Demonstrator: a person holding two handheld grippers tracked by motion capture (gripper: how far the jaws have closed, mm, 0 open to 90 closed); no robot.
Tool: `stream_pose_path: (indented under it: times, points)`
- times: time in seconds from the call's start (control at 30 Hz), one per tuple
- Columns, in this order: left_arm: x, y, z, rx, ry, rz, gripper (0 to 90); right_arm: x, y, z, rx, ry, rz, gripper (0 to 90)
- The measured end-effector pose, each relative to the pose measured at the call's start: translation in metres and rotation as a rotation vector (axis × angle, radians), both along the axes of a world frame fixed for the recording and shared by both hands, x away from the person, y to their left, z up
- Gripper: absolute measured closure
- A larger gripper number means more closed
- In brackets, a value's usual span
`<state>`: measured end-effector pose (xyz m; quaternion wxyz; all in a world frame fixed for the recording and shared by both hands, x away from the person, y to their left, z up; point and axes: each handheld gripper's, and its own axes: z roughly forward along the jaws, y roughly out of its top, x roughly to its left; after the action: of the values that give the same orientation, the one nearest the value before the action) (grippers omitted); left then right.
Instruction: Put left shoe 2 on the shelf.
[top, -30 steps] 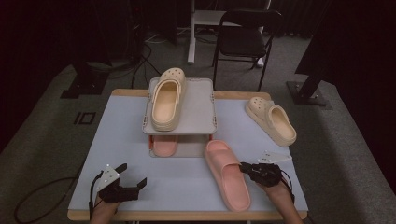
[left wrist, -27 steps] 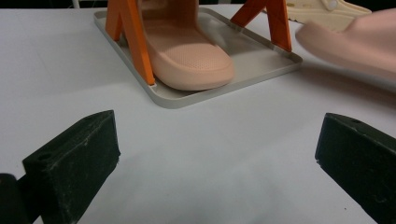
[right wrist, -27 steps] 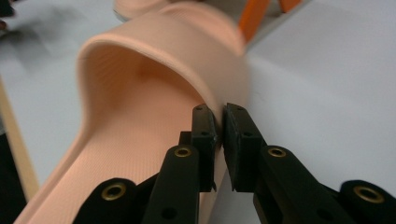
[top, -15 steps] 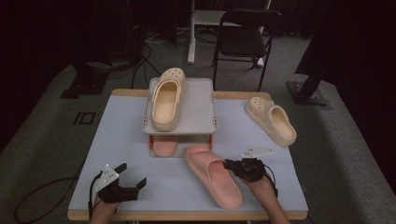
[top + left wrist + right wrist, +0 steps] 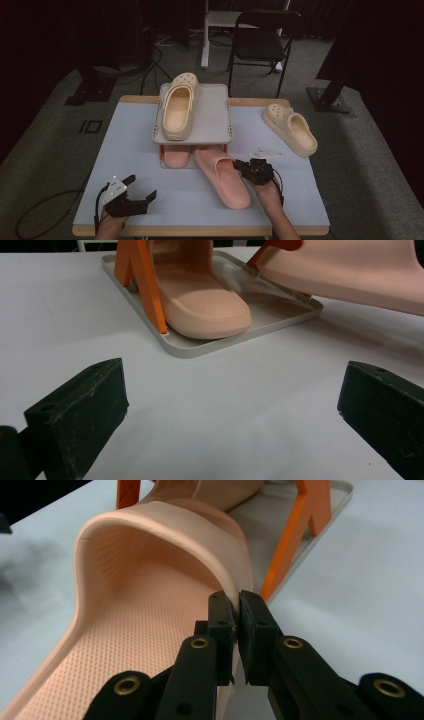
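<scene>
Pink slide (image 5: 222, 175) rim pinched in right tongs (image 5: 248, 169), left tongs (image 5: 136, 189) wide, well apart.

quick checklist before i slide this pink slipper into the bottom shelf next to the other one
1. Grip: right gripper is shut on the side wall of the loose pink slipper - ok.
2. Free slot: the lower tray has bare room beside the stored pink slipper - ok.
3. Aim: the loose slipper's toe sits at the rack opening but angled across the table - not ok, straighten first.
4. Orange post stands close beside the toe strap; could snag - cannot tell.
5. Left gripper is open and apart from the rack - ok.
6. Beige clog on the top shelf lies flat, away from the edge - ok.
</scene>
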<state>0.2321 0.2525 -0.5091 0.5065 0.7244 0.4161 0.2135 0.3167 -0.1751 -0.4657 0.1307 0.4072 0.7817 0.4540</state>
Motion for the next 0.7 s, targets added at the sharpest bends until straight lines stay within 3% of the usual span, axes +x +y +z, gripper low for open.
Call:
stream_pose_path:
  times: [0.27, 0.4, 0.7]
  points:
    - [0.0, 0.0, 0.0, 0.004, -0.002, -0.004, 0.0, 0.006, 0.026, 0.0, -0.042, -0.042, -0.117, 84.6]
    - [0.0, 0.001, 0.0, 0.004, -0.001, -0.002, 0.0, 0.008, 0.039, -0.003, -0.078, -0.049, -0.183, 84.6]
    - [0.0, 0.001, 0.0, 0.003, 0.0, -0.005, 0.0, 0.009, 0.065, -0.015, -0.11, -0.048, -0.305, 84.3]
